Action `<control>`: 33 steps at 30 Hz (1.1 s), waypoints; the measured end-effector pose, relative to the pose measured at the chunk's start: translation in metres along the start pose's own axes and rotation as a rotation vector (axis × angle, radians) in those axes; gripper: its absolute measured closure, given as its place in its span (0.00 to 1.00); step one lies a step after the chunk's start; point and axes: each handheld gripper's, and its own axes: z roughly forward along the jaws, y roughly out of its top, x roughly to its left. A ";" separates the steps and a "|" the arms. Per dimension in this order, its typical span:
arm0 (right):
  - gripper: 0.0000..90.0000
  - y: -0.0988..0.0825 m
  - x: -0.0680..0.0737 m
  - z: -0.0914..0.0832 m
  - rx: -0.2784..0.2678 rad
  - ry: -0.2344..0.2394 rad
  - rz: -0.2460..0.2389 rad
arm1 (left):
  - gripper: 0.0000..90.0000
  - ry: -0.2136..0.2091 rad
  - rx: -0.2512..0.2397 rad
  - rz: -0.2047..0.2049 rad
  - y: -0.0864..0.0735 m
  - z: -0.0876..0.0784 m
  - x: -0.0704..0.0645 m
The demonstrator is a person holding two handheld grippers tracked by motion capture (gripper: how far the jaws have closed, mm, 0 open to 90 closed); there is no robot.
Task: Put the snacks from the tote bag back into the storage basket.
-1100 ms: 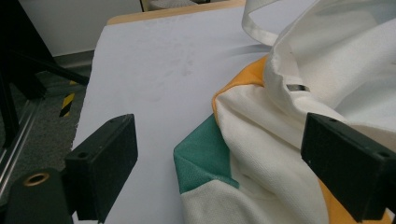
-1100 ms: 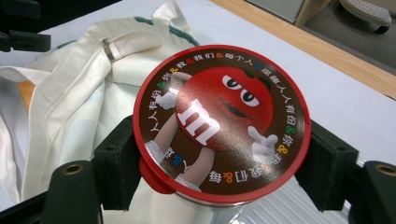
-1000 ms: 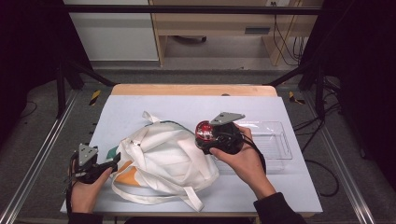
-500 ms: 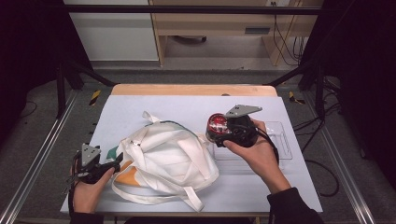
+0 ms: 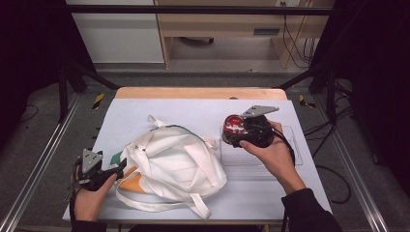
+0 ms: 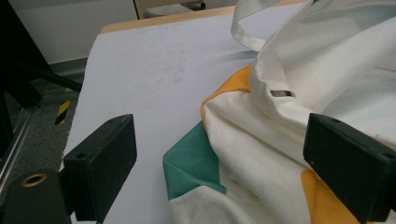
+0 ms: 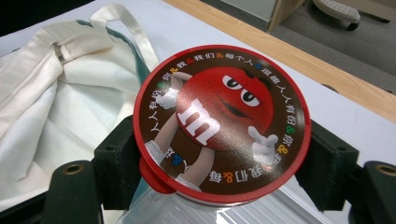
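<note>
My right gripper (image 5: 233,131) is clamped on the candy tub (image 7: 219,121), left gripper (image 6: 219,158) apart at the bag (image 5: 171,162); I should keep the tub level.

Between the right gripper (image 7: 224,158)'s matt black plastic jaws sits a round candy tub with a glossy red-rimmed printed lid (image 7: 222,123), its clear plastic body ribbed below. Between the left gripper (image 6: 233,172)'s dull black jaws lies a soft white woven cloth bag with orange and green patches (image 6: 299,116). Beneath both spreads a smooth matt pale table sheet (image 6: 149,74), edged beyond by a bare light wooden strip (image 7: 299,60).
</note>
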 end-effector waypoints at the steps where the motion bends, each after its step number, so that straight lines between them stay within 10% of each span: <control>1: 0.29 0.000 -0.002 0.000 0.005 0.001 0.001 | 0.11 0.000 0.001 0.000 0.000 0.000 0.000; 33: 0.29 -0.016 -0.041 0.000 0.059 0.073 -0.057 | 0.11 0.025 -0.029 0.042 0.000 -0.008 -0.005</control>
